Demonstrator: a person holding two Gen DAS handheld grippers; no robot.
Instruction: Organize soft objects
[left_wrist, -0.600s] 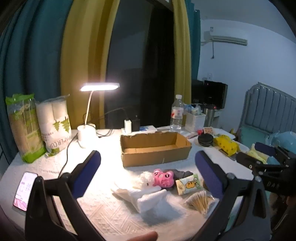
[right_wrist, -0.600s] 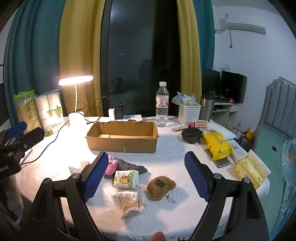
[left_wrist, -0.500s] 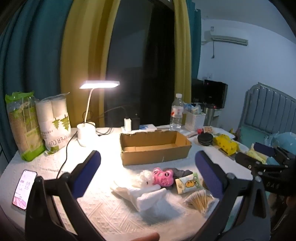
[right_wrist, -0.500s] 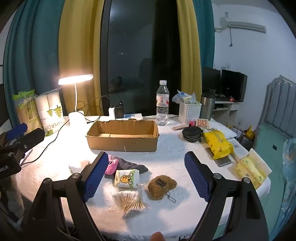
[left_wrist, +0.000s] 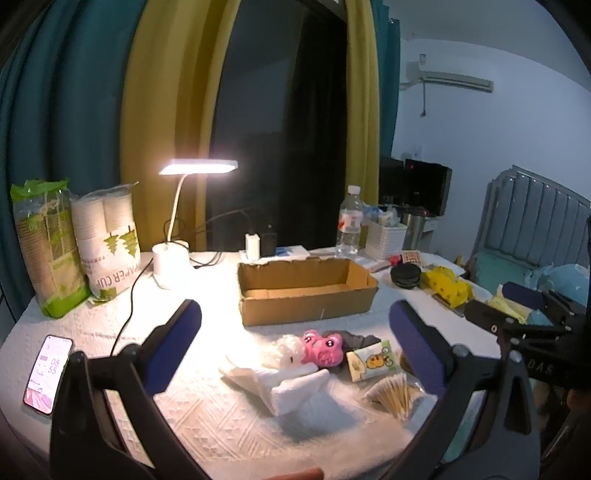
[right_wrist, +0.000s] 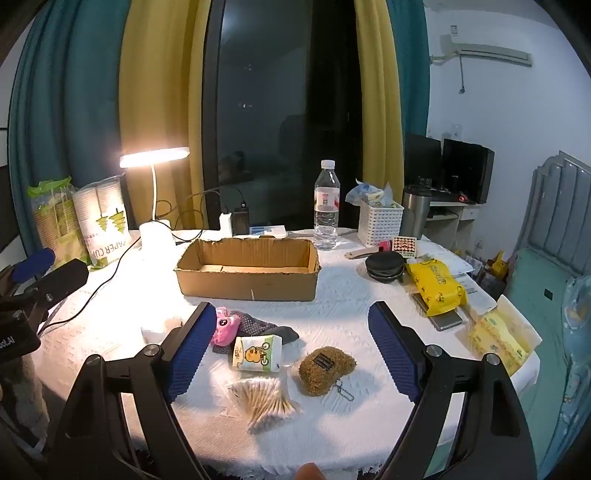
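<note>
Two tools, left tool (left_wrist: 295, 332) and right tool (right_wrist: 291, 347), both wide, holding nothing.
Pink plush frog toy (left_wrist: 322, 345) and brown fuzzy pouch (right_wrist: 325, 369) lie near the bench's (right_wrist: 343, 295) front edge, empty brown cardboard box (right_wrist: 247, 273) behind, likely their destination.

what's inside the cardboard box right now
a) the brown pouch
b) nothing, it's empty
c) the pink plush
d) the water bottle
b: the cardboard box shows only its bare floor, while the pink plush and brown pouch lie on the table in front of it and the water bottle stands behind it.
</note>
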